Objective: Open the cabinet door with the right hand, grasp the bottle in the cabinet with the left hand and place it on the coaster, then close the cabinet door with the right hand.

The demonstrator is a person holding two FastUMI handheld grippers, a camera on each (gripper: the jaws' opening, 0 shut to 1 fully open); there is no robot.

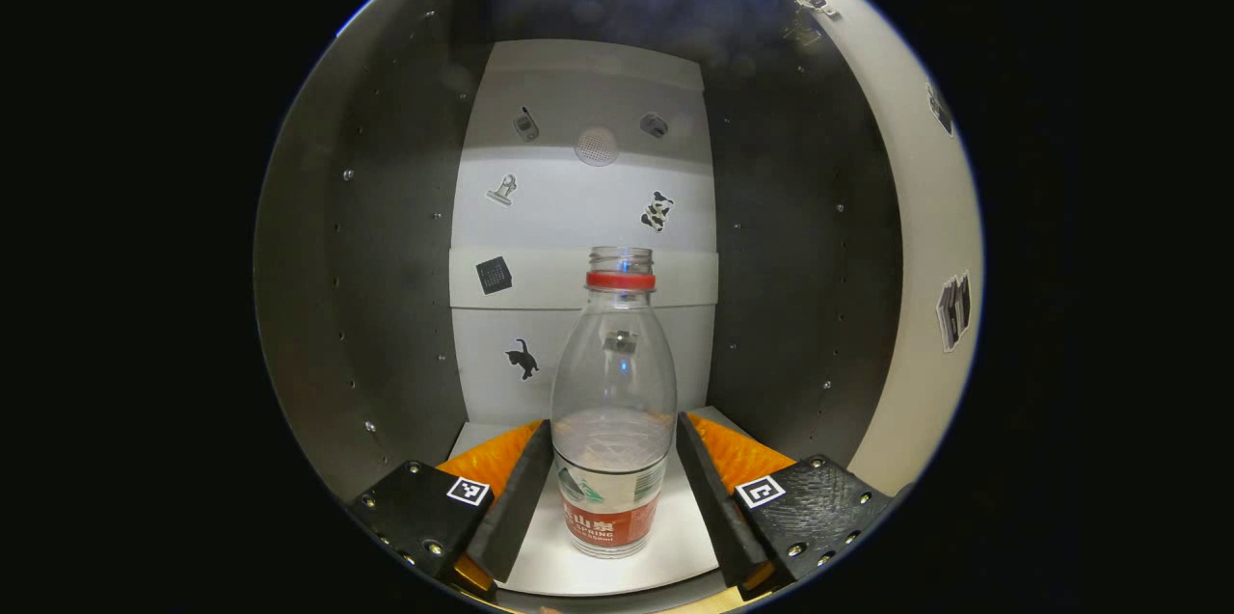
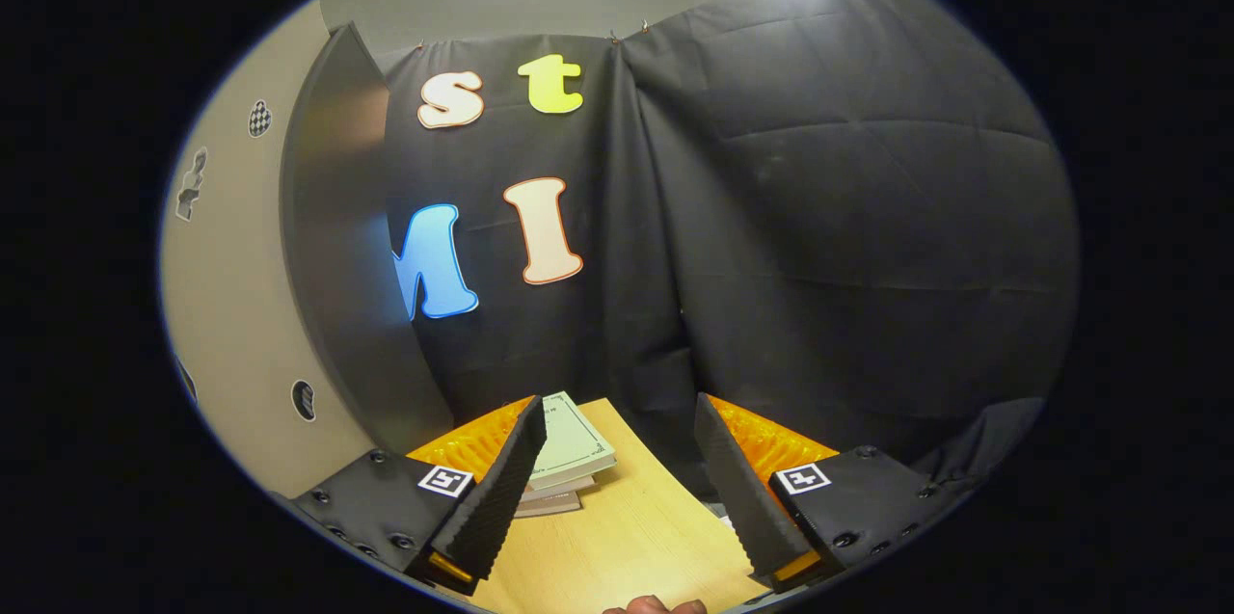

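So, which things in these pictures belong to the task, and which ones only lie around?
Task things:
- bottle, between the left gripper fingers
- cabinet
- cabinet door, open
- right gripper, open

Lying about:
- books on the table
- stickers

Cabinet floor (image 1: 588, 571) carries upright bottle (image 1: 613, 421) between left gripper (image 1: 613, 489) fingers; wooden table (image 2: 627, 547) carries stacked books (image 2: 569, 460) ahead of right gripper (image 2: 617, 489).

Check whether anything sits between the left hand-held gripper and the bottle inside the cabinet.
Nothing visible does. In the left gripper view the left hand-held gripper already has its fingers on either side of the bottle, which stands upright on the cabinet floor. Whether the fingers press on it, I cannot tell.
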